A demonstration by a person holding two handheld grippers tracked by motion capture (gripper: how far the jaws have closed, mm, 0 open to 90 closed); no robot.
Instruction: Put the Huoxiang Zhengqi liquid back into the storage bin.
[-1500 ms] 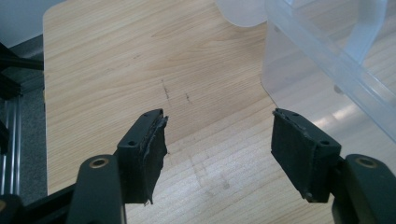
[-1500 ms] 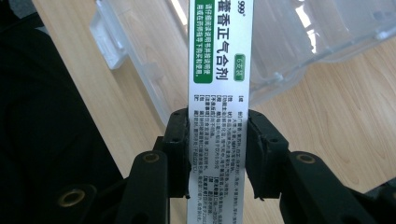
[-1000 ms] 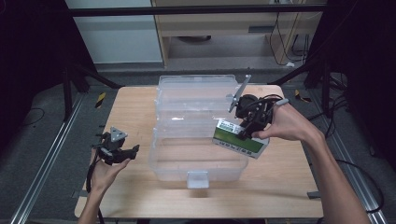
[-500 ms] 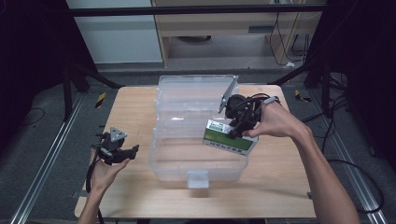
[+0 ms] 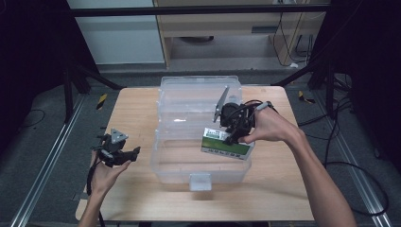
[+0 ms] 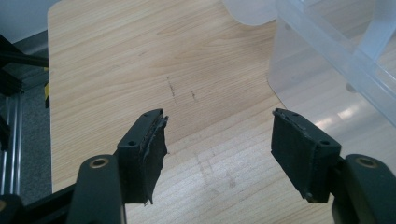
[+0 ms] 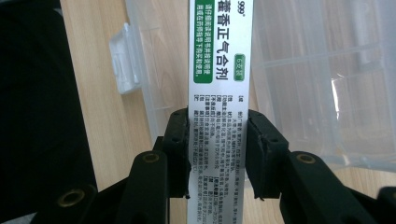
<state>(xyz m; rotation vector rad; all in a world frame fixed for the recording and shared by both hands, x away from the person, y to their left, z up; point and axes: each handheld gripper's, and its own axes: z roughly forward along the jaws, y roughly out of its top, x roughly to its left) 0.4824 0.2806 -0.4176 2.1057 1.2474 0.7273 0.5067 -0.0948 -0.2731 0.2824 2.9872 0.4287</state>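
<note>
- The right gripper has its jaws clamped across the narrow sides of a white and green medicine box, and holds it over the front half of the clear plastic bin that sits open in the middle of the wooden table.
- In the right gripper view the box runs long and slim away from the jaws, with the pads pressed flat on both of its thin edges, roughly at mid length.
- It looks like thin cardboard: light, I'd judge, and easy to dent if squeezed harder. The printed faces seem smooth, so the grip across the edges is the safer place; a hold nearer one end would let it swing.
- The box hangs slightly tilted, its lower edge near the bin's front right wall; whether it touches the wall I cannot tell.
- The left gripper rests in the upturned left hand at the table's left side, well apart from the bin, its jaws wide with nothing between them, only bare wood beyond.
- The bin's lid lies folded back behind it.
</note>
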